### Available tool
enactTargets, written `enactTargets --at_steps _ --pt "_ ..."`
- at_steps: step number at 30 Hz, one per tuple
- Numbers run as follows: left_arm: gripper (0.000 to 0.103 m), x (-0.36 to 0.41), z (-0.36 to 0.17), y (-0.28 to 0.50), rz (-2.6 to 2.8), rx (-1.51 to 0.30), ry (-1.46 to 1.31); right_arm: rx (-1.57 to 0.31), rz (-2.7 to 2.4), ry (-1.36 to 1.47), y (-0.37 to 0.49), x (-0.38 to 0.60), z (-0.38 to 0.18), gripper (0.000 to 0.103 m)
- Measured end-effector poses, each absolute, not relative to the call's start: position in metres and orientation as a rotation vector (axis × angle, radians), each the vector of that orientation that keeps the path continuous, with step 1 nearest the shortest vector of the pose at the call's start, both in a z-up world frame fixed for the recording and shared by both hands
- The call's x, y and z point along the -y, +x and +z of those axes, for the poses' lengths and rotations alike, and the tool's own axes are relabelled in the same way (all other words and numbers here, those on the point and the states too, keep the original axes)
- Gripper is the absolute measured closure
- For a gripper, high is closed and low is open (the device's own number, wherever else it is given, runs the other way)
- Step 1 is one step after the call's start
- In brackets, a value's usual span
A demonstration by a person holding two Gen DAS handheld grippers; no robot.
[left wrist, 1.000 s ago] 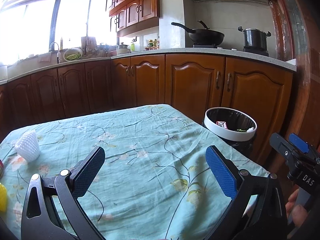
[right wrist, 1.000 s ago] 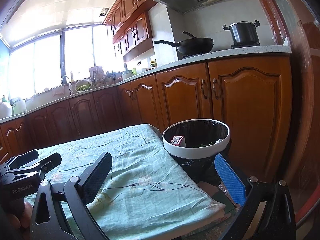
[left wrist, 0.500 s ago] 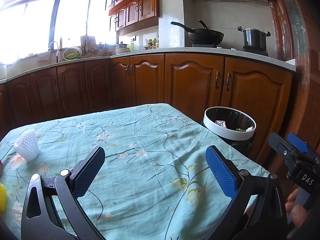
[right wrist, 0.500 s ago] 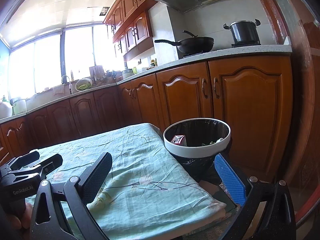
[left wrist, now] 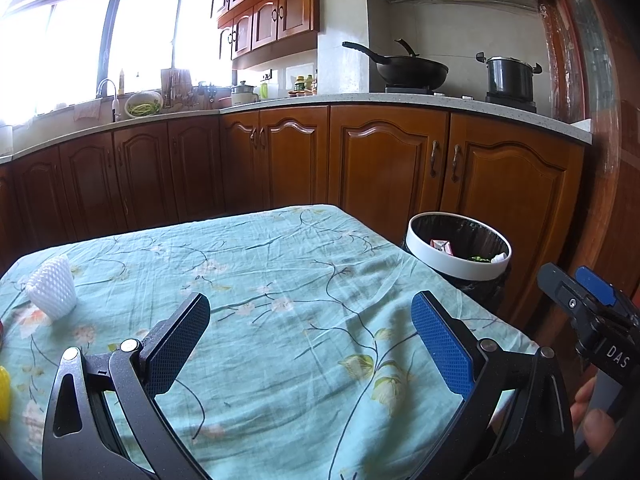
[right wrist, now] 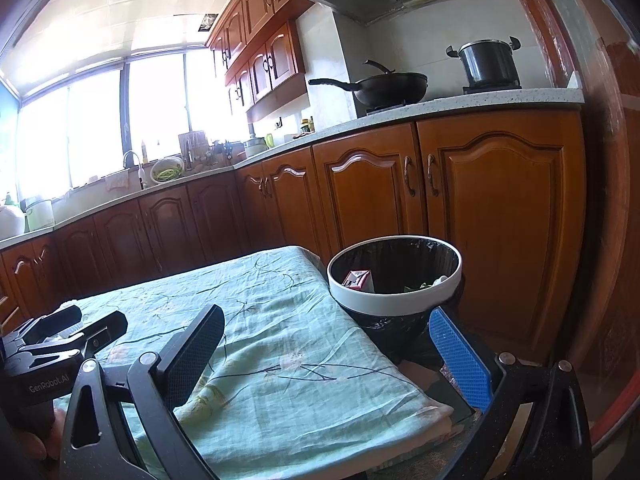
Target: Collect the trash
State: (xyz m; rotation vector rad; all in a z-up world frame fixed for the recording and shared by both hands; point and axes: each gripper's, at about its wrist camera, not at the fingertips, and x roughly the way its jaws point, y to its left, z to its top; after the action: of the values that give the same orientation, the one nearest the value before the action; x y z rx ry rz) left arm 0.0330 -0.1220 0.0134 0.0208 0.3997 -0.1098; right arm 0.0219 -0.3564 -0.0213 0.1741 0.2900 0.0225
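I held my left gripper [left wrist: 310, 336] low over the near part of the floral tablecloth [left wrist: 280, 280], its jaws spread wide with nothing between them, and my right gripper [right wrist: 328, 354] was just as released and empty, hanging over the table's right edge in front of the trash bin [right wrist: 394, 300]. At the near left edge of the left view a bit of something yellow [left wrist: 4, 390] poked into sight, too cut off for me to name. Farther along the left side, a white foam fruit net [left wrist: 54, 292] stood on the cloth, well apart from both grippers; I judged it the next piece of trash to collect. The bin stood off the table's far right corner, already holding a small red-and-white carton [right wrist: 358, 280] and some green scraps [right wrist: 416, 288]. Beyond ran the wooden cabinets [left wrist: 384, 168], with a wok [left wrist: 408, 70] and pot [left wrist: 508, 76] on the stove. The net looked light and springy, so I reckoned a hard pinch could squirt it away, and a low approach could snag the loose cloth and drag it.
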Motion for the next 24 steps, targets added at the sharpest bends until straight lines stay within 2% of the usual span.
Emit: enactTargets --at_steps 24 --pt "0.0 0.1205 0.01 0.0368 -0.111 -0.411 0.017 -0.321 0.035 0.189 0.0314 0.3559 -0.024 0.0"
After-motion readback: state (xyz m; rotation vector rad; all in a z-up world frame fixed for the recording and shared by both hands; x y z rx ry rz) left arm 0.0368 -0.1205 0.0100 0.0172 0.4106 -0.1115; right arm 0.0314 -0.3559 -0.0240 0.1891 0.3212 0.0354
